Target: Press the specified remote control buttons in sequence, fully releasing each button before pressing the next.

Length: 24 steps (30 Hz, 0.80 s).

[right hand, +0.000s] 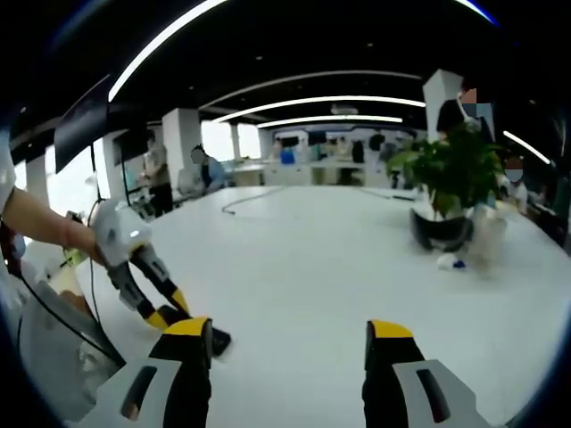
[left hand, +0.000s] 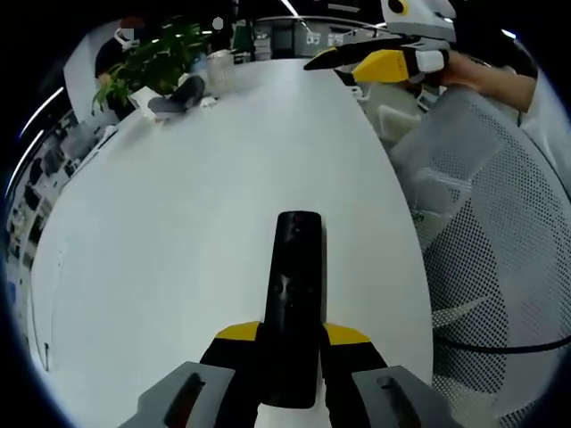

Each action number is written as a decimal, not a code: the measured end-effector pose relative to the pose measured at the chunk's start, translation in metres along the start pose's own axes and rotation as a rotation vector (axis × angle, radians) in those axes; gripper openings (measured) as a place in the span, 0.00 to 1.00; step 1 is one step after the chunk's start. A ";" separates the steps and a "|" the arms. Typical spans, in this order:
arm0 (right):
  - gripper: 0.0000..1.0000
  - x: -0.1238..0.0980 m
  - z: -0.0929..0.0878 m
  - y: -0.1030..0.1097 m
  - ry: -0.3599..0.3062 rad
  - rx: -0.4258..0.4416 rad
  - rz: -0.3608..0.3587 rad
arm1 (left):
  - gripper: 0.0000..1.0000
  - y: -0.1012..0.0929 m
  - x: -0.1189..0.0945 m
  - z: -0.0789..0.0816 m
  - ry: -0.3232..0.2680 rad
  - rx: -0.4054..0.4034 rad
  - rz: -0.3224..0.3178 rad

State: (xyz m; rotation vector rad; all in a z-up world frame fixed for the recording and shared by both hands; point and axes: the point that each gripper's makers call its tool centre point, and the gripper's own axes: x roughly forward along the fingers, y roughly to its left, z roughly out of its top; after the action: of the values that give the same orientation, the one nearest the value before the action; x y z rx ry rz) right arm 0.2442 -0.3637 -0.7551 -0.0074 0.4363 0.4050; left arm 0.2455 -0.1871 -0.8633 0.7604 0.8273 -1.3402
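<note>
Two yellow-tipped jaws of the left hand-held gripper (left hand: 290, 343) pinch the near end of a black remote control (left hand: 294, 299) in the left gripper view. Its long axis runs straight away from the camera over the white counter (left hand: 178, 232), likely steadied for pressing. The right hand-held gripper (left hand: 357, 61) hangs far off, beside a mesh chair (left hand: 486, 241).

In the right gripper view, the right hand-held gripper (right hand: 290, 343) is spread and holds nothing; a potted plant (right hand: 446, 187) stands beyond.
</note>
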 end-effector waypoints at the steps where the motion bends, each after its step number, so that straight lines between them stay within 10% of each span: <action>1: 0.68 0.000 0.000 0.000 -0.001 0.000 0.000 | 0.24 -0.001 0.000 0.000 -0.001 0.000 0.001; 24: 0.68 -0.001 0.000 0.000 -0.001 0.001 -0.003 | 0.24 -0.012 0.000 0.001 -0.019 -0.015 0.011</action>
State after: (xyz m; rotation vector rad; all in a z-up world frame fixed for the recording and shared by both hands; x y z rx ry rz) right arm 0.2437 -0.3639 -0.7546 -0.0065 0.4359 0.4018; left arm 0.2333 -0.1891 -0.8630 0.7386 0.8157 -1.3281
